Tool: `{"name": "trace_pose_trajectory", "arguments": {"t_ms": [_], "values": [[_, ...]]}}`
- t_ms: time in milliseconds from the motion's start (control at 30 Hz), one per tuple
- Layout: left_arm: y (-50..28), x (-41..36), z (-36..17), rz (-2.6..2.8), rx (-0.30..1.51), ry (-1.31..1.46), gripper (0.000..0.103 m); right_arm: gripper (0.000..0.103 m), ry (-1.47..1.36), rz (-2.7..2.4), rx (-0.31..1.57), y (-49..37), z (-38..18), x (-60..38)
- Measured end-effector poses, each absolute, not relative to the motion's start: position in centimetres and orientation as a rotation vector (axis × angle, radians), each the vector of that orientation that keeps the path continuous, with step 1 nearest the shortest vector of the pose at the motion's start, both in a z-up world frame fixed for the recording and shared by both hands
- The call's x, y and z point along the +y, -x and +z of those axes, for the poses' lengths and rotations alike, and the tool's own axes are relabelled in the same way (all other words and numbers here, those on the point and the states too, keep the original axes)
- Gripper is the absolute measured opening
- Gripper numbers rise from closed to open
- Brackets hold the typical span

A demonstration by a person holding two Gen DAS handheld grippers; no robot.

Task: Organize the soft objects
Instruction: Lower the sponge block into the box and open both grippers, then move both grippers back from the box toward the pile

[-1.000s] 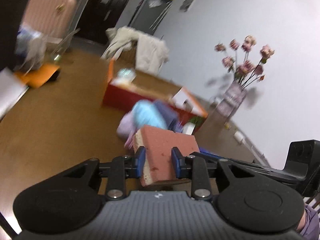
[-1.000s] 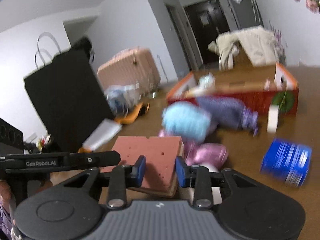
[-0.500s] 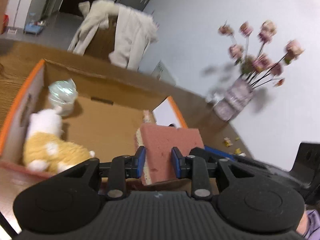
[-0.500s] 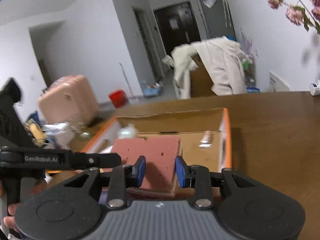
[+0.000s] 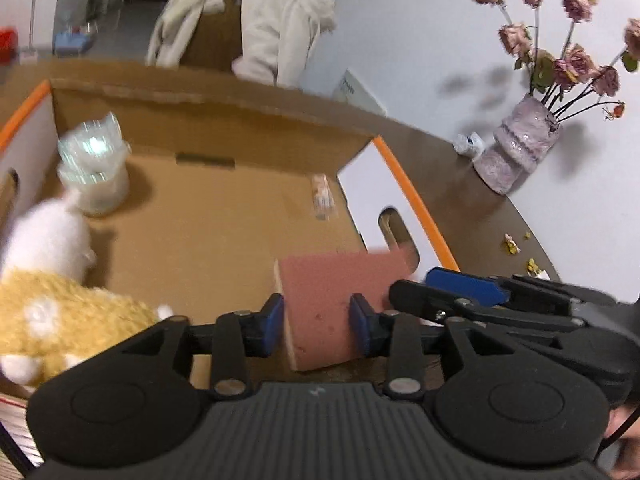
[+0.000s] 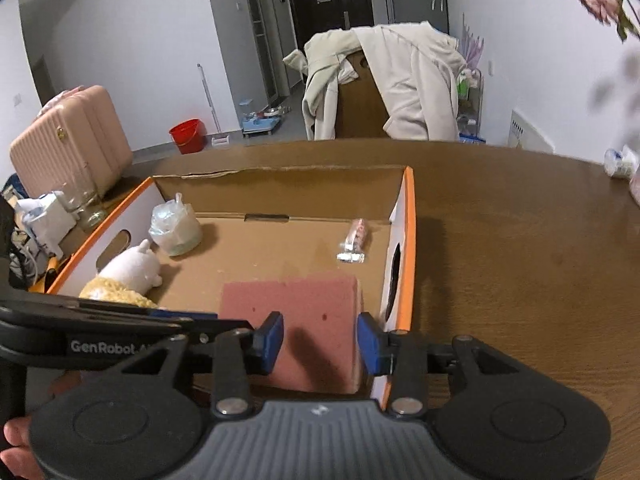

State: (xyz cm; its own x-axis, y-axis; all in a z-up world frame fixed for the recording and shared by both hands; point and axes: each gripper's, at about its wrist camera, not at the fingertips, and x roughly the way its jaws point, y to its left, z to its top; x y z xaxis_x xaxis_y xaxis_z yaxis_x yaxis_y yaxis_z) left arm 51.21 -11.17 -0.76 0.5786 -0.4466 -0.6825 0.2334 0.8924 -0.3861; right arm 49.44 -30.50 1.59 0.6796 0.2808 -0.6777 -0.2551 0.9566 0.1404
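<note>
Pink sponge [image 5: 332,312] sits between the jaws of both tools at once: the left gripper [image 5: 318,318] and the right gripper [image 6: 320,338] each straddle it. Both sets of jaws have just been opening, and the pads now look slack against the foam rather than squeezing it, so I judge it released or nearly so. It hangs over the near right corner of the cardboard box [image 6: 408,240], close to the orange-edged side wall.

That closeness is the risk. If one pad clings longer than the other, the sponge may swing, catch the wall's rim and tip out onto the worktop [image 6: 520,240]. It could also land on edge and lean against the wall.

Further in lie a small wrapped packet [image 6: 354,240], a yellow-and-white plush toy [image 6: 128,272] and a tied plastic bag [image 6: 174,228], all well apart from the drop.
</note>
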Motion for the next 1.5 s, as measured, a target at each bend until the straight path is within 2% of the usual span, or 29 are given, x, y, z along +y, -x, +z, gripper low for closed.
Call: {"name": "trace_pose_trajectory", "arguments": {"t_ms": [67,200,267,333,500,733,967,1233,1500], "values": [[-50.2,-10.9,0.2,-0.406,0.835,0.253,0.048,0.043,-0.037,0.299,0.748,-48.9,2.4,-30.7],[-47.4,-9.5,3.0,-0.396,0.774,0.237,0.05,0.051,-0.019,0.298,0.684,-46.6,4.5,-30.7],[-45.7,-8.8,4.6,-0.383,0.731,0.211,0.056,0.054,-0.014,0.308,0.649,-45.1,5.7,-30.8],[-43.5,-8.0,6.3,-0.376,0.681,0.175,0.072,0.059,-0.006,0.313,0.618,-43.3,6.9,-30.7],[-37.4,-5.8,9.7,-0.312,0.546,0.05,0.084,0.066,0.01,0.341,0.544,-38.4,9.4,-30.6],[-29.5,-1.7,11.2,-0.25,0.446,-0.002,0.09,0.071,0.036,0.368,0.462,-31.2,11.0,-30.0],[-21.8,0.9,9.3,-0.229,0.387,-0.017,0.094,0.079,0.062,0.421,0.385,-23.3,10.2,-27.8],[-15.2,2.5,6.5,-0.213,0.372,0.035,0.097,0.08,0.099,0.432,0.37,-16.1,6.7,-25.1],[-12.3,3.2,3.5,-0.187,0.392,0.049,0.099,0.081,0.061,0.395,0.425,-12.5,1.6,-22.8]]}}
